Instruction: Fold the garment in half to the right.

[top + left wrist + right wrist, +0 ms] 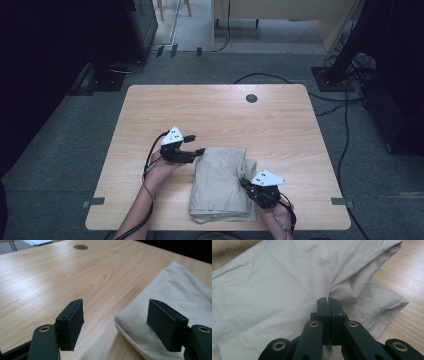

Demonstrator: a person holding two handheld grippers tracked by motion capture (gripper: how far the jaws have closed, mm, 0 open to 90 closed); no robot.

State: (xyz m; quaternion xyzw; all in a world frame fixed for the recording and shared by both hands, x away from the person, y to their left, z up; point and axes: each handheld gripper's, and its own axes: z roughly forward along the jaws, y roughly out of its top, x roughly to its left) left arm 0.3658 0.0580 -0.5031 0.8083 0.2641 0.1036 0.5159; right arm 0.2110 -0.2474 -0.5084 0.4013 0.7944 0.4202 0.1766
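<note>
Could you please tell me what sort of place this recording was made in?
Probably an office or lab: a wooden table with a cable port, grey carpet and trailing cables.

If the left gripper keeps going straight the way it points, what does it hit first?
Probably the folded beige garment: its near corner lies just ahead, between the open jaws of the left gripper. Past that corner, bare wooden table. Height above the cloth is unclear.

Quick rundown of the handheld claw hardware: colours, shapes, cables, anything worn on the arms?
Both the left claw and right claw are black, each topped by a pale three-cornered plate with small dark dots. The jaws are flat rectangular pads on linkage arms with brass-coloured rivets. A black cable trails from each along the forearm. The forearms show no sleeves.
</note>
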